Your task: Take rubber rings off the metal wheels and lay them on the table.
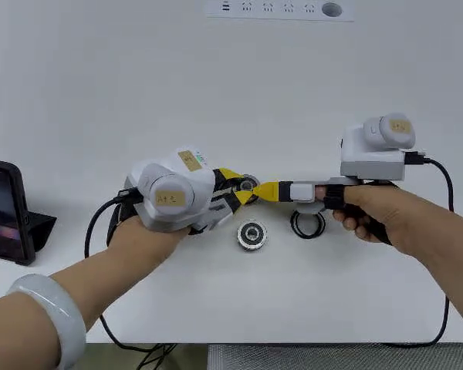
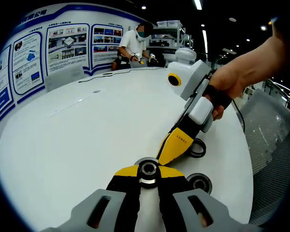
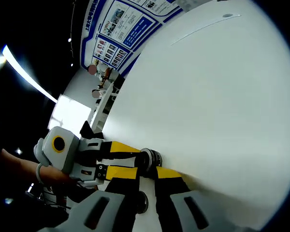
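Wheel (image 2: 148, 170) clamped between left fingers (image 2: 125, 171), held above counter (image 1: 216, 301). Right fingers (image 3: 170, 173) narrowly gapped, tips at its rim; grip unclear. Second wheel (image 1: 251, 235) and loose rubber ring (image 1: 307, 224) lie on counter below.

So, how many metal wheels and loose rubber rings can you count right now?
Silver round metal wheels: 2, one gripped in the left claw, one lying on the white table.
Loose black rubber rings: 1 for certain; a second may overlap it.
Total: 3.
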Tool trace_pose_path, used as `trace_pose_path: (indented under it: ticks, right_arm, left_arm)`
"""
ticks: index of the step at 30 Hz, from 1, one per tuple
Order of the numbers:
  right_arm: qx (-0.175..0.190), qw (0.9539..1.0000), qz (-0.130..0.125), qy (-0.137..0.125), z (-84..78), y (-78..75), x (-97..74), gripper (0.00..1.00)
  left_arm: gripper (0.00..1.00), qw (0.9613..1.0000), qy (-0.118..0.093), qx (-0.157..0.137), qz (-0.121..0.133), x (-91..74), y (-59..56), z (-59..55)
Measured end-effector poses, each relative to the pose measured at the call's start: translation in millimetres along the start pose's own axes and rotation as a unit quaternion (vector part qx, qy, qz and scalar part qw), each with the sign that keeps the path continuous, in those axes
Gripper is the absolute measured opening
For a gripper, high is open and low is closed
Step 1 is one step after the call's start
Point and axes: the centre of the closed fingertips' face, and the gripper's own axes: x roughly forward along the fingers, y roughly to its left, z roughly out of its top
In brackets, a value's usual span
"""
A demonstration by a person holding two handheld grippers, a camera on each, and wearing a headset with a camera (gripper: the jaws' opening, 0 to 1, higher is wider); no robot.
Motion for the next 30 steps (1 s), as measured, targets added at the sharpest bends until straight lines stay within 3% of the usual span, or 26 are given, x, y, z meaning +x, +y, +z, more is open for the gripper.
trace_pose_path:
  ticks: [8, 30]
  right_arm:
    - [0.002, 0.9999, -0.011, -0.005, 1.4, -4.7, -2.4, 0.06]
    - [-0.003, 0.9998, -0.014, -0.011, 4.2, -2.8, -3.0, 0.02]
  left_arm:
    - [0.13, 1.0000, 0.000, -0.001, 0.000, 0.0, 0.0, 0.1]
    - [0.13, 1.0000, 0.000, -0.003, -0.001, 0.0, 0.8, -0.5]
